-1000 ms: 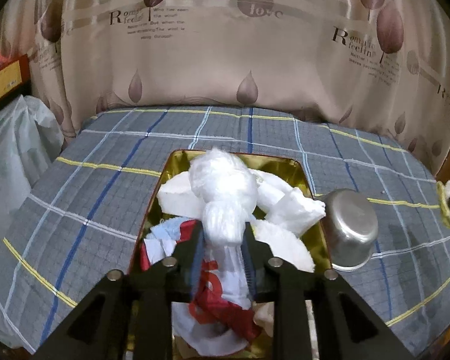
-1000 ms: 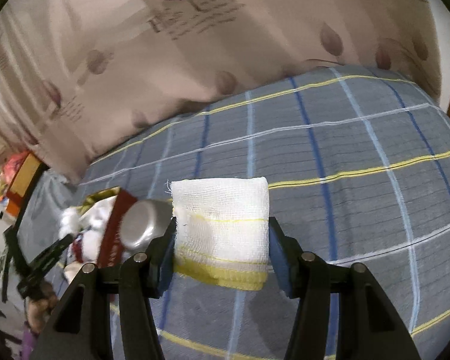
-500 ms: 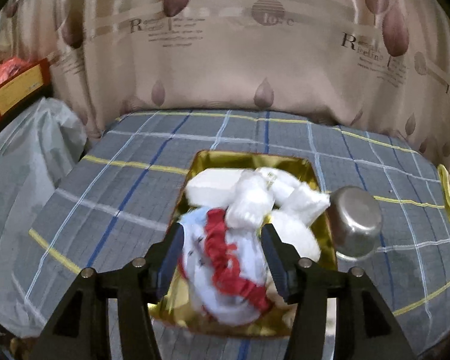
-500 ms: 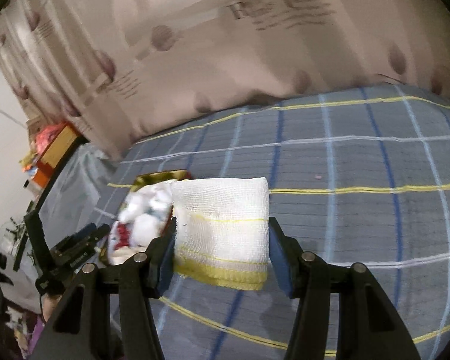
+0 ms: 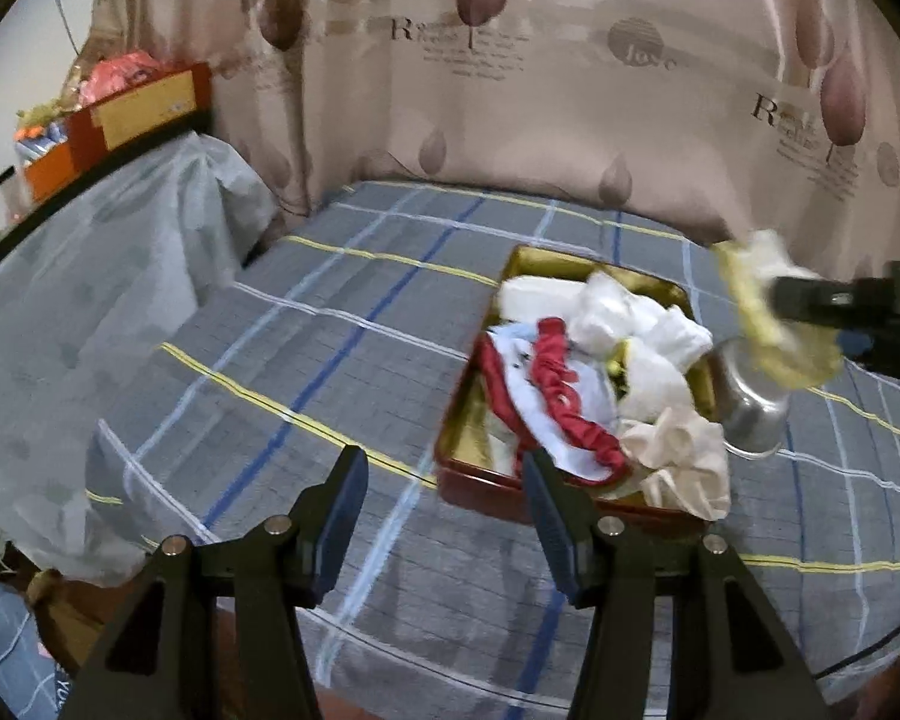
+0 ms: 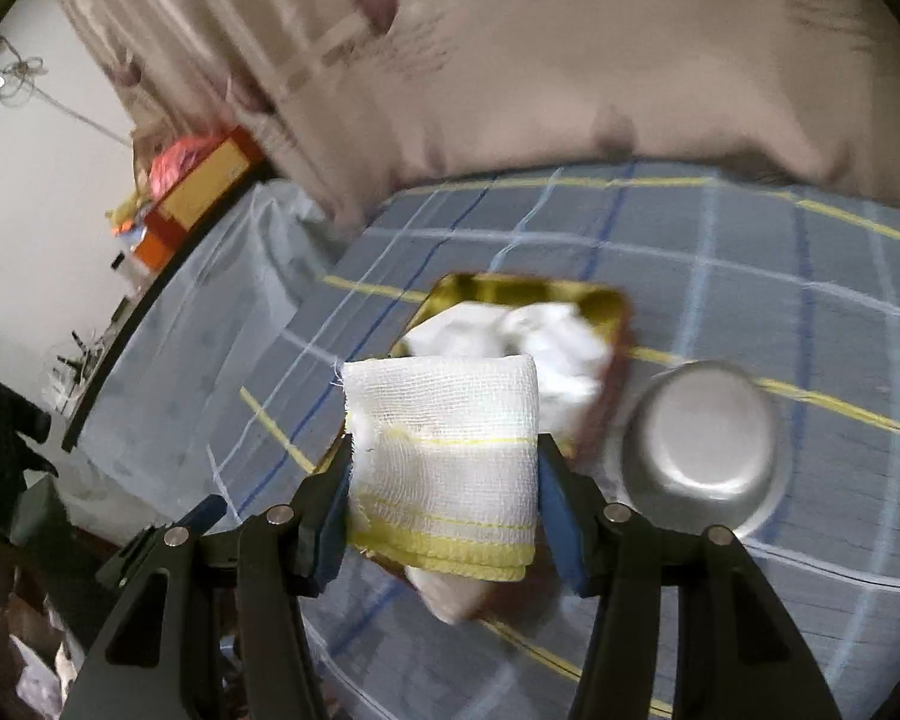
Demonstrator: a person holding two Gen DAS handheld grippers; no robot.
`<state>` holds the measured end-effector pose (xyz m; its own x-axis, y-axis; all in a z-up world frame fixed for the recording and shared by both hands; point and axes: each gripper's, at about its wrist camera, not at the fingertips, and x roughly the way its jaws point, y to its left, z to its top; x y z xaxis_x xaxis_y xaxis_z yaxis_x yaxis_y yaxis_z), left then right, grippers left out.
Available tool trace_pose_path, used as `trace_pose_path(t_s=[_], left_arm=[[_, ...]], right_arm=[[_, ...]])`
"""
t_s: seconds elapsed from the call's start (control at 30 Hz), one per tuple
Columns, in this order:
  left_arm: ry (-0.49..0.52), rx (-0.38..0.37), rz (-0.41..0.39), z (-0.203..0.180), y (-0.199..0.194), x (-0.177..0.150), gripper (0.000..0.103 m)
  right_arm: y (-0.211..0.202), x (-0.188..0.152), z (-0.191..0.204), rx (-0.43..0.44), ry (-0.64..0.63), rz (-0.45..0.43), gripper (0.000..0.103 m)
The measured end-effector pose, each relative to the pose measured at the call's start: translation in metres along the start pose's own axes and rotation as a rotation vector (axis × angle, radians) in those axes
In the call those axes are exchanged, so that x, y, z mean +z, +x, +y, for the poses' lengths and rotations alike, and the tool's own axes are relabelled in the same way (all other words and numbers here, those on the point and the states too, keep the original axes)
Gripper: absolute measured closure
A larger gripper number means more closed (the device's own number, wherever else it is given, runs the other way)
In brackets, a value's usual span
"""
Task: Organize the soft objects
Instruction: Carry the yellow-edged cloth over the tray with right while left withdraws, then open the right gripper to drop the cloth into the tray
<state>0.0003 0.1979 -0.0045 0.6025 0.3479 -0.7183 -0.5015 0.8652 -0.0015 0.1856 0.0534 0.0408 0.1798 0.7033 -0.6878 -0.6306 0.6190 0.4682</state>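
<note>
A gold tin tray with a red outer wall sits on the plaid bedspread, piled with white soft items, a white-and-red cloth and a cream cloth. My left gripper is open and empty, pulled back to the front left of the tray. My right gripper is shut on a folded white gauze cloth with yellow stripes, held in the air above the tray. In the left wrist view the cloth hangs over the tray's right side.
An upturned steel bowl stands right of the tray, also seen in the right wrist view. A beige patterned curtain backs the bed. A plastic-covered surface and orange boxes lie left.
My left gripper let go of the white bundle, opened and drew back to the left. My right gripper carried the gauze cloth leftwards, over the tray.
</note>
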Motion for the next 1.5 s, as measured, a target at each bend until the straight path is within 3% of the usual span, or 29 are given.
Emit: trace_pose_path(t_s=[0.27,0.73,1.13,1.5], left_arm=[[-0.019,-0.013,-0.008,0.012,0.002,0.001,0.048],[-0.067,-0.036,0.055,0.027,0.021,-0.004,0.048],[-0.044,-0.030,0.077,0.021,0.026,-0.009,0.048],[-0.021,-0.027,0.091,0.015,0.030,-0.012,0.048]], right_arm=[[0.057,-0.017,0.035,-0.025,-0.051,0.085,0.051],[0.101,-0.028,0.057,-0.154,-0.187,0.107,0.051],[0.089,-0.026,0.052,-0.152,-0.157,0.050,0.043],[0.082,-0.026,0.052,-0.117,-0.135,0.051,0.034]])
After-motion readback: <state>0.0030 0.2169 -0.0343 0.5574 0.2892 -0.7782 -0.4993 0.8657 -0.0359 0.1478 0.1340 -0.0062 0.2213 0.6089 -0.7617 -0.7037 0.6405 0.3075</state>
